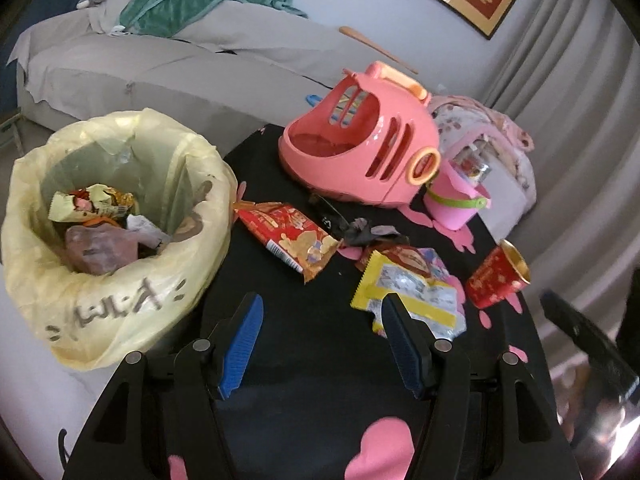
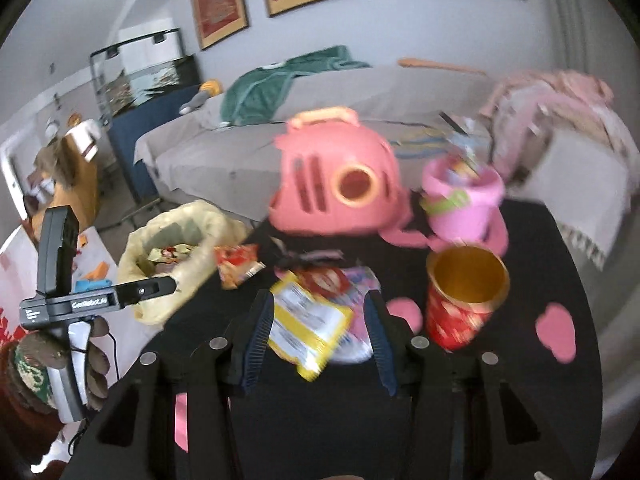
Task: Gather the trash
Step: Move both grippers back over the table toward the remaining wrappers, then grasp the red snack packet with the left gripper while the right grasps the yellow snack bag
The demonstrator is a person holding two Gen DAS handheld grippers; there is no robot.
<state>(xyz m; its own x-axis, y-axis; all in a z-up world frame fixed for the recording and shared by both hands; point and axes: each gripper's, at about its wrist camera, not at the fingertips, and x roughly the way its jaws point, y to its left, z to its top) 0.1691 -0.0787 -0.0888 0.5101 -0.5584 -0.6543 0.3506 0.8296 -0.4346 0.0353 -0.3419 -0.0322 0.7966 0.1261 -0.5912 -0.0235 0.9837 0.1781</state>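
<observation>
My left gripper [image 1: 322,322] is open and empty, low over the black table [image 1: 304,368] beside the yellow-lined trash bin [image 1: 120,304], which holds several wrappers. On the table lie a red snack wrapper [image 1: 288,236], a dark crumpled wrapper [image 1: 366,236], a yellow wrapper [image 1: 408,292] and a tipped red paper cup [image 1: 498,278]. My right gripper [image 2: 320,320] hovers with its jaws apart. The yellow wrapper [image 2: 308,320] shows in the gap between its fingers, lying on the table. The red cup [image 2: 460,308] is just to their right. This view is blurred.
A pink toy carrier [image 1: 360,148] and a pink bucket [image 1: 456,204] stand at the table's far side. A grey-covered sofa [image 1: 180,68] lies behind. The left gripper's black body [image 2: 72,304] shows at the left of the right wrist view, near the bin [image 2: 176,240].
</observation>
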